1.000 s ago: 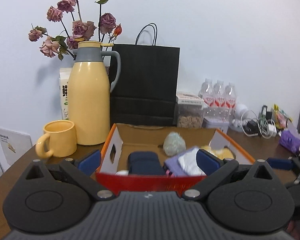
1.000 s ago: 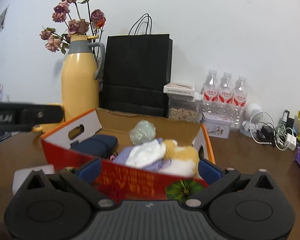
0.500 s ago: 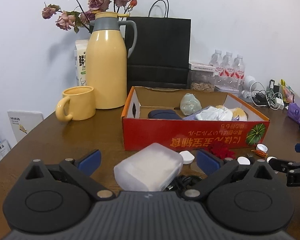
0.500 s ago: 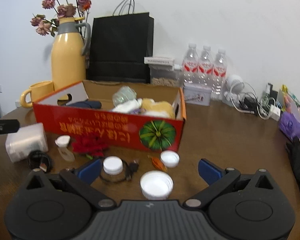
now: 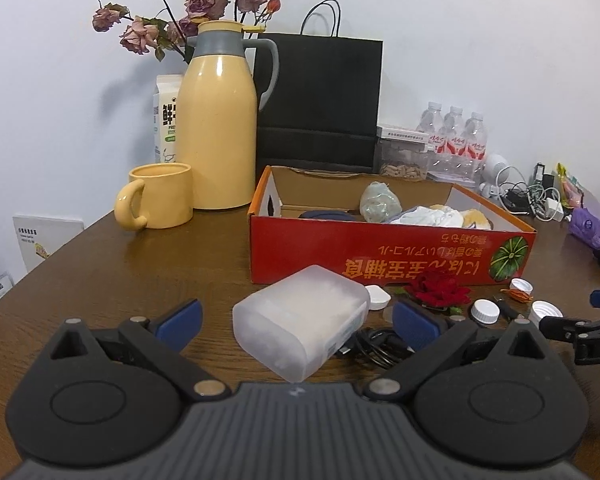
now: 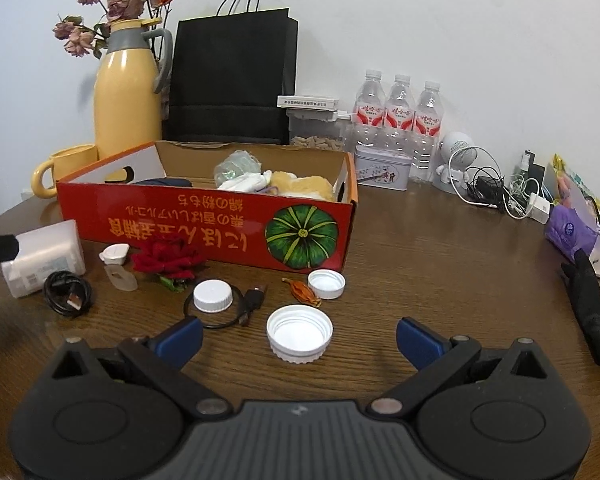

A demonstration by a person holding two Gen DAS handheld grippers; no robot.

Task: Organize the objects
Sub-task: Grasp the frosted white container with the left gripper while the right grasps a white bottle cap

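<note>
Left wrist view: we see the left claw [image 5: 296, 316] released, its jaws spread wide to either side of the frosted plastic case [image 5: 302, 330], which lies on the worktop [image 5: 140, 280] just in front of the red box [image 5: 392, 256]. Nothing is grasped. A coiled black cable [image 5: 374, 346] lies against the case's right side; we judge that closing here could trap the cable or push the case askew. The case's near end is cut off by the claw body.

Right wrist view: we see the right claw [image 6: 298, 338] released, with the large white cap [image 6: 299, 338] between its jaws, untouched. We judge the low, smooth cap could slip or flip out if pinched off-centre. A smaller cap [image 6: 326, 284], another cap [image 6: 213, 296] and a red flower [image 6: 168, 258] lie near. The box contents are largely hidden behind its front wall.
</note>
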